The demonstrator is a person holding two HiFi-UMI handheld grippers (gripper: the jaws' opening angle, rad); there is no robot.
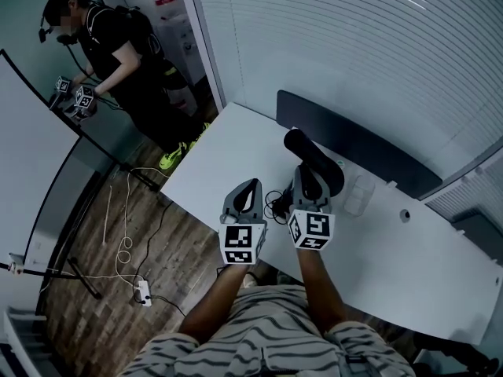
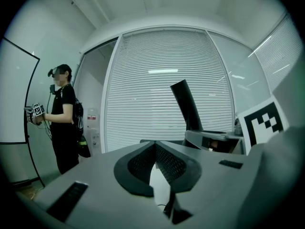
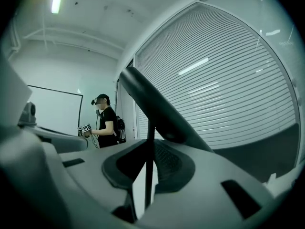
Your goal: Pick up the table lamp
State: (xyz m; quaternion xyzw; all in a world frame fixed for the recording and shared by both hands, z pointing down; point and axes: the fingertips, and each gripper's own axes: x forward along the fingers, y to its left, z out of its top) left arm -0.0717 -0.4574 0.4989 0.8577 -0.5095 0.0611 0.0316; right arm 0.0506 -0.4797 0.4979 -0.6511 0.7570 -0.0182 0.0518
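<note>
Right hand-held gripper (image 3: 150,142) is clenched on the thin stem of the table lamp (image 3: 159,111), whose dark head slants above the jaws, over the white desk (image 1: 220,163). Left hand-held gripper (image 1: 251,187) hovers just beside, jaws together, empty.

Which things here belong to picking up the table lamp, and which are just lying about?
Job in hand: table lamp; right gripper, fingers shut on its stem.
Lying about: left gripper, shut and empty; clear container; power strip; whiteboard.
</note>
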